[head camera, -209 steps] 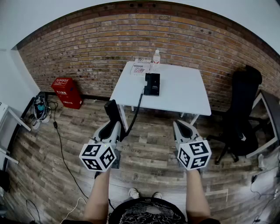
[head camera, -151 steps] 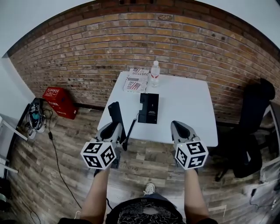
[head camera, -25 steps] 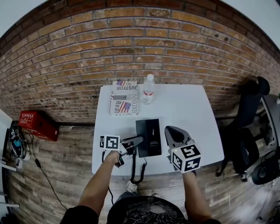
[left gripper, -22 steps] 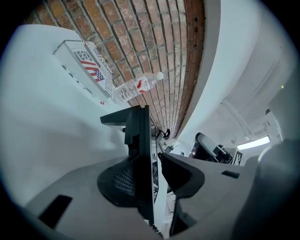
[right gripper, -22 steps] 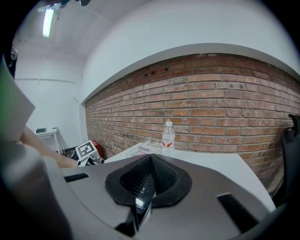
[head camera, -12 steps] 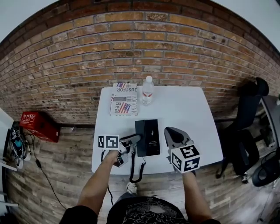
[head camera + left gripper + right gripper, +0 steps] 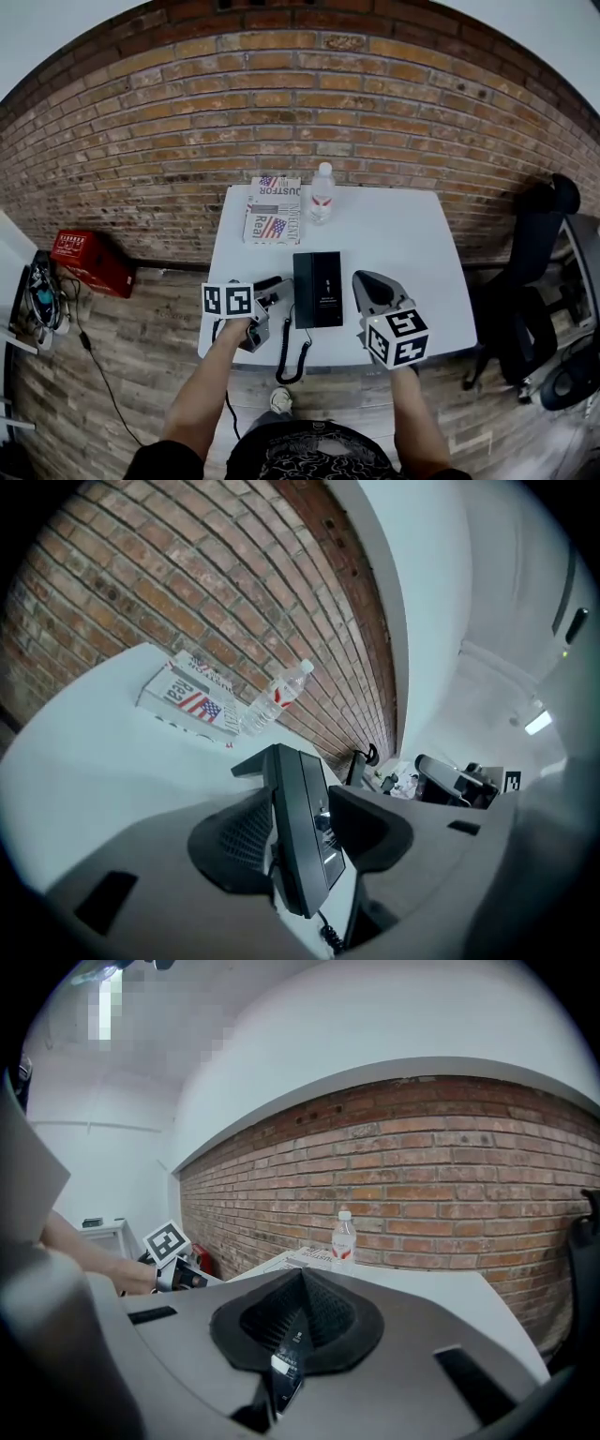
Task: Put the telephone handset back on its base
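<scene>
Indoors, white table [image 7: 403,234] abuts brick wall [image 7: 281,112]; left claw [image 7: 277,286] open, right claw [image 7: 366,281] closed.

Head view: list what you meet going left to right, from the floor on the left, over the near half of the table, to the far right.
red crate → left hand-held gripper → telephone → right hand-held gripper → black office chair

office-type room: brick wall [image 7: 281,112] across top, white desk [image 7: 408,234] centre, black swivel chair [image 7: 539,230] right edge, plank floor [image 7: 122,375].
</scene>
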`<state>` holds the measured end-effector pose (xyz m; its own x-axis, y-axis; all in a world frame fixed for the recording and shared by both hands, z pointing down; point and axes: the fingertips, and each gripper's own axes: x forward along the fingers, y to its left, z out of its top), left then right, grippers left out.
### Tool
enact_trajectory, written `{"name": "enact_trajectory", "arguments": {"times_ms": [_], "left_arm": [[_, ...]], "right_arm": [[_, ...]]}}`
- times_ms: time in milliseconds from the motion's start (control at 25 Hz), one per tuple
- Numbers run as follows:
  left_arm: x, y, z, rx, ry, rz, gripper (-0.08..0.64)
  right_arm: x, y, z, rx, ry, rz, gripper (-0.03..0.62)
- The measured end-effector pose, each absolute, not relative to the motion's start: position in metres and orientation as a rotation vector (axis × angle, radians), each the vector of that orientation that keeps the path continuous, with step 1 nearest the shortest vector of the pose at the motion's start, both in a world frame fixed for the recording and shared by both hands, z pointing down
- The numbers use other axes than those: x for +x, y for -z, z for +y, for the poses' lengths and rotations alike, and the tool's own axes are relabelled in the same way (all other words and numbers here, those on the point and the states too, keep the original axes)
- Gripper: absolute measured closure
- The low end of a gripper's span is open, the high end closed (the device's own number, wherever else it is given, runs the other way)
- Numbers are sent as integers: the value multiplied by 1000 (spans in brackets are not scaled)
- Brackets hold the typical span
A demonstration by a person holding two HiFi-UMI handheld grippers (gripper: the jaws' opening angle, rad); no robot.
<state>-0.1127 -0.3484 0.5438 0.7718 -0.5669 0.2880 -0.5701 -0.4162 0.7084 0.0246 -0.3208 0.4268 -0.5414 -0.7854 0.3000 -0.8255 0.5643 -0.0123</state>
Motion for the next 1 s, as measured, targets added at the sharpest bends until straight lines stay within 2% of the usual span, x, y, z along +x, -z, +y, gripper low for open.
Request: {"name": "enact_trajectory", "arguments": {"times_ms": [400,1000], "left_arm": [[-147,-498,-324,2215,-92,-1137,388],[-161,-415,-266,2335,-147,-1513,403]], "right_arm": [[25,-416,-298,1306,-202,-2587,592],[33,-395,-269,1267,-152,-2641,592]]}}
